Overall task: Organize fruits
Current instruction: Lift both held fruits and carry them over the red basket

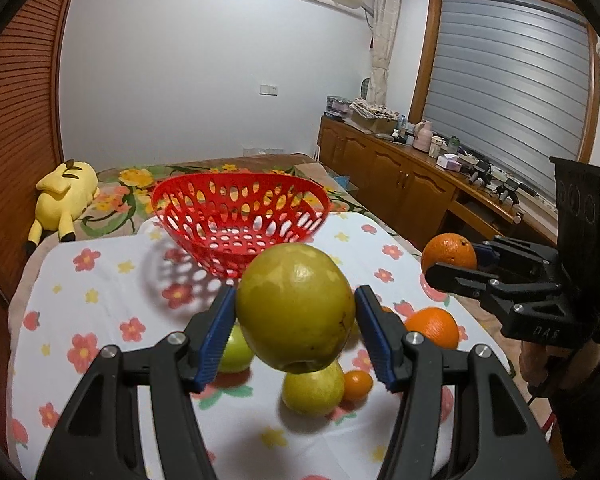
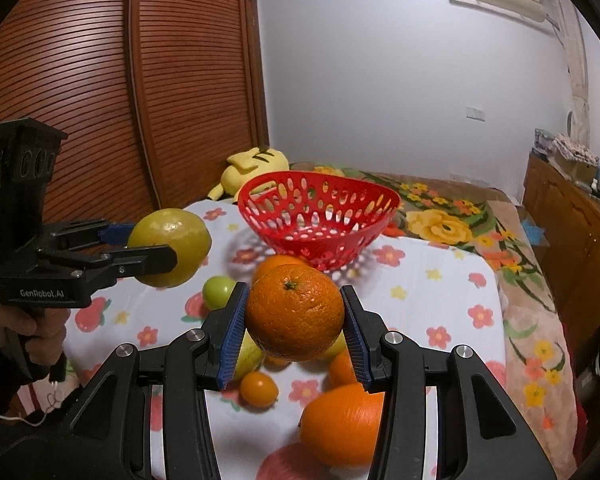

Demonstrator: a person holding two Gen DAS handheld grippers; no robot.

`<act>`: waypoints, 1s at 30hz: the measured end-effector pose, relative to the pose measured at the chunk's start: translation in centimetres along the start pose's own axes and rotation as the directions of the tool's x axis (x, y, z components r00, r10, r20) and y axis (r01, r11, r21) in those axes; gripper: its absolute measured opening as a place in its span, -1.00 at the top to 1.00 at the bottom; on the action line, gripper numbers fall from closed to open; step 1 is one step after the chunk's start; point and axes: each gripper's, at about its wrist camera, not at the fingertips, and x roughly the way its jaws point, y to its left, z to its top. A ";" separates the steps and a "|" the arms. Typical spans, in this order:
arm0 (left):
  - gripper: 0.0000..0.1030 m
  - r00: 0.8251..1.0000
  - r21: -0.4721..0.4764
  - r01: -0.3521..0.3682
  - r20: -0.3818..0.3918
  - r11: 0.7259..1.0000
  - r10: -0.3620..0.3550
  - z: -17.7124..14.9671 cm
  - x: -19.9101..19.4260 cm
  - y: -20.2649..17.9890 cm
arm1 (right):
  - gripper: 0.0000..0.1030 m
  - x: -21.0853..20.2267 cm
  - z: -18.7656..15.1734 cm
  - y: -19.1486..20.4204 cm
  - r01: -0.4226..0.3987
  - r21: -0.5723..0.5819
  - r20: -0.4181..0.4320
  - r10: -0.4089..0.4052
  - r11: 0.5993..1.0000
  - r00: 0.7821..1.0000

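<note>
The left gripper clamps a yellow-green fruit at frame centre; the right gripper clamps an orange. Only the right wrist view shows a small green fruit at centre left. The empty red basket sits beyond on the flowered surface, a yellow plush toy behind.

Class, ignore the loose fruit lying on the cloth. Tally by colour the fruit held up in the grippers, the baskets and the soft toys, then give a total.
orange, held up: 1
yellow-green fruit, held up: 1
red basket: 1
yellow plush toy: 1
Total: 4
</note>
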 end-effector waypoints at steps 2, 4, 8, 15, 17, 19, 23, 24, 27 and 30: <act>-0.15 1.000 0.002 -0.007 0.002 1.000 0.007 0.7 0.7 0.6 | 0.11 0.6 0.7 -0.2 -0.004 -0.005 -0.004 0.004 1.000 1.000; -0.15 1.000 0.003 -0.010 -0.001 1.000 0.010 1.3 1.4 1.1 | 0.11 1.3 1.4 -0.4 -0.010 -0.012 -0.008 0.010 1.000 1.000; -0.15 1.000 0.000 -0.019 -0.011 1.000 0.019 2.7 3.2 2.2 | 0.11 3.1 3.0 -0.9 -0.022 -0.023 -0.019 0.021 1.000 1.000; -0.15 0.999 0.005 -0.033 -0.032 0.999 0.034 4.9 6.6 3.8 | 0.11 7.1 5.4 -2.9 -0.043 -0.015 -0.066 0.042 0.999 0.997; -0.15 0.998 0.006 -0.034 -0.046 0.999 0.034 5.4 7.8 4.3 | 0.11 8.2 6.1 -3.4 -0.047 -0.020 -0.082 0.045 0.999 0.996; -0.15 0.998 0.006 -0.035 -0.058 0.999 0.035 5.7 8.9 4.7 | 0.11 9.1 6.5 -3.9 -0.053 -0.020 -0.095 0.051 0.998 0.994; -0.15 0.996 0.001 -0.033 -0.079 0.999 0.033 6.0 10.8 5.4 | 0.11 11.1 7.4 -4.6 -0.075 -0.019 -0.131 0.072 0.997 0.989; -0.15 0.996 0.000 -0.033 -0.084 0.999 0.033 6.1 11.2 5.5 | 0.11 11.6 7.4 -4.8 -0.080 -0.019 -0.139 0.077 0.997 0.987; -0.15 0.995 0.006 -0.034 -0.094 0.999 0.035 6.3 12.1 5.6 | 0.11 12.9 7.6 -5.2 -0.092 -0.018 -0.162 0.088 0.996 0.983; -0.15 0.994 0.013 -0.037 -0.103 0.999 0.038 6.4 12.9 5.7 | 0.11 14.5 7.5 -5.5 -0.111 -0.020 -0.196 0.105 0.994 0.975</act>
